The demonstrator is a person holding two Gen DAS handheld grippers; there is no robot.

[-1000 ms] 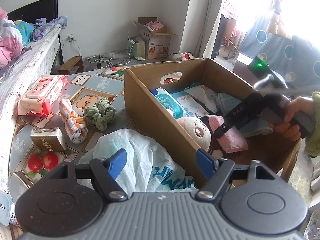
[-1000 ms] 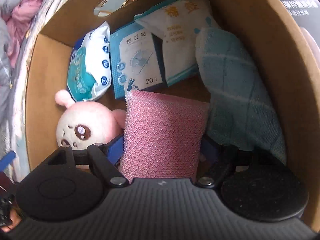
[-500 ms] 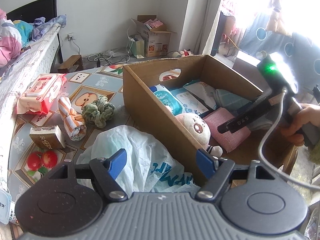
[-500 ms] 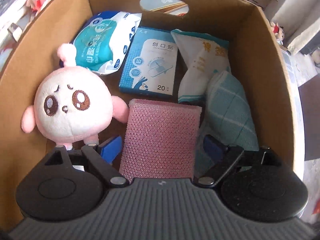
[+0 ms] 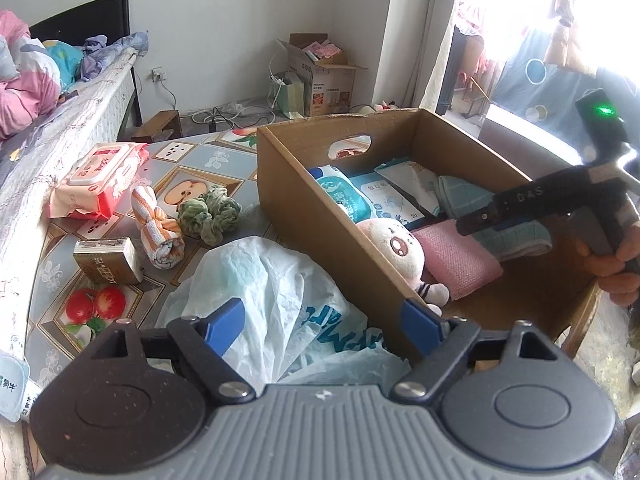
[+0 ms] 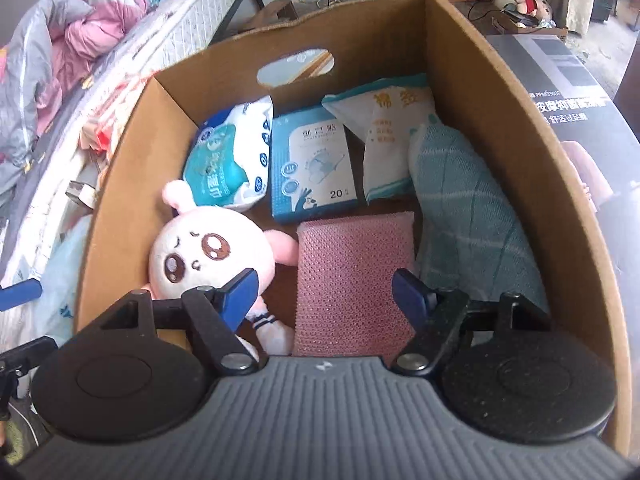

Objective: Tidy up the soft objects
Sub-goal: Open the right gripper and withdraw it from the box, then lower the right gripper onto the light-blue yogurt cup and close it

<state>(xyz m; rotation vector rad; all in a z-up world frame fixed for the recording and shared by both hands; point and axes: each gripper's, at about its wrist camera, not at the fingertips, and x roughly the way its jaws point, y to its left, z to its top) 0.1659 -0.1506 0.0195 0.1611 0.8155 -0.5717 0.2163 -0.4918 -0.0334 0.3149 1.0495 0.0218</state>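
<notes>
- Left gripper: jaws apart and opening, nothing pinched; it hangs over a white plastic bag that lies against the outer wall of the box
- Right gripper: jaws apart but closing, no pad pressing on anything; the pink cloth lies below the gap between them, on the box floor
- In the left view the right gripper is seen above the open box, gripped by a hand at the right edge
- Box contents: pink plush at the left wall; pink cloth beside it at the centre; teal checked towel along the right wall, touching the cloth
- Far end of the box: round wipes pack, blue plaster box, white-and-teal pouch, side by side
- Table, left of the box: striped rolled towel and green scrunchie close together
- Red wipes pack lies further left, near the bed
- Small brown carton sits just beside the striped towel, on the near side
- Plastic bag: crumpled, blue print showing, between the left jaws in view but not touched by them
</notes>
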